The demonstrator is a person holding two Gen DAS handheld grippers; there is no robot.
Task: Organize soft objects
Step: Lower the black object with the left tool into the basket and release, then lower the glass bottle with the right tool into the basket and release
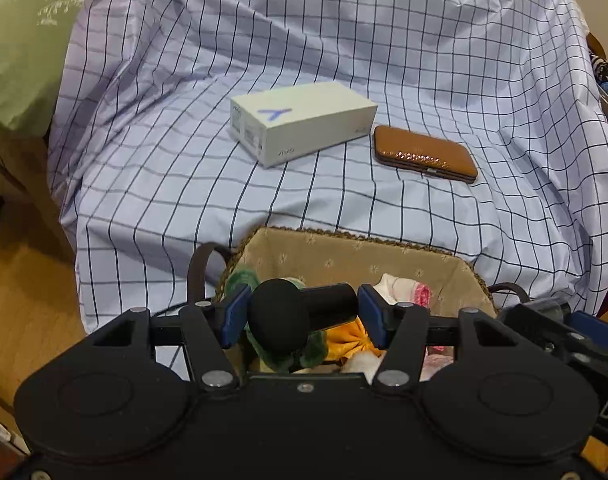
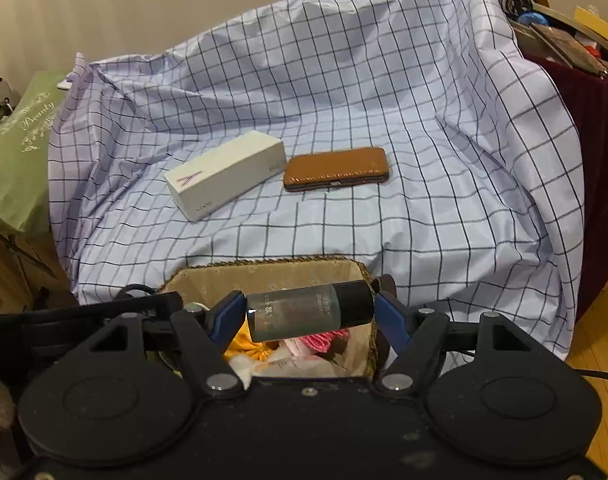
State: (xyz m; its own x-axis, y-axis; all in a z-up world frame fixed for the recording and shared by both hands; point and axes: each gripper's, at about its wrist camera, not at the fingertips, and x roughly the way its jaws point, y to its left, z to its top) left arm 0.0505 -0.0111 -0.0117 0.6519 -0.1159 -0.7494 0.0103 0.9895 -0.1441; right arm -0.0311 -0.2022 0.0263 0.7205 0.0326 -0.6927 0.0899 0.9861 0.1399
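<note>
My left gripper (image 1: 302,312) is shut on a black microphone (image 1: 291,316) with a round foam head, held sideways over a woven basket (image 1: 344,252). The basket holds soft things: a green plush (image 1: 312,354), an orange cloth (image 1: 346,340), white and pink fabrics (image 1: 408,292). My right gripper (image 2: 310,312) is shut on a clear shampoo bottle (image 2: 304,312) with a black cap, held sideways over the same basket (image 2: 263,272). The orange cloth (image 2: 243,346) and a pink fabric (image 2: 324,340) show beneath it.
A white phone box (image 1: 299,128) and a brown leather case (image 1: 424,154) lie on the checked cloth (image 1: 223,200) beyond the basket. A green cushion (image 1: 19,48) sits at the left. Cluttered items (image 2: 552,36) and a dark red cloth (image 2: 600,140) are at the right.
</note>
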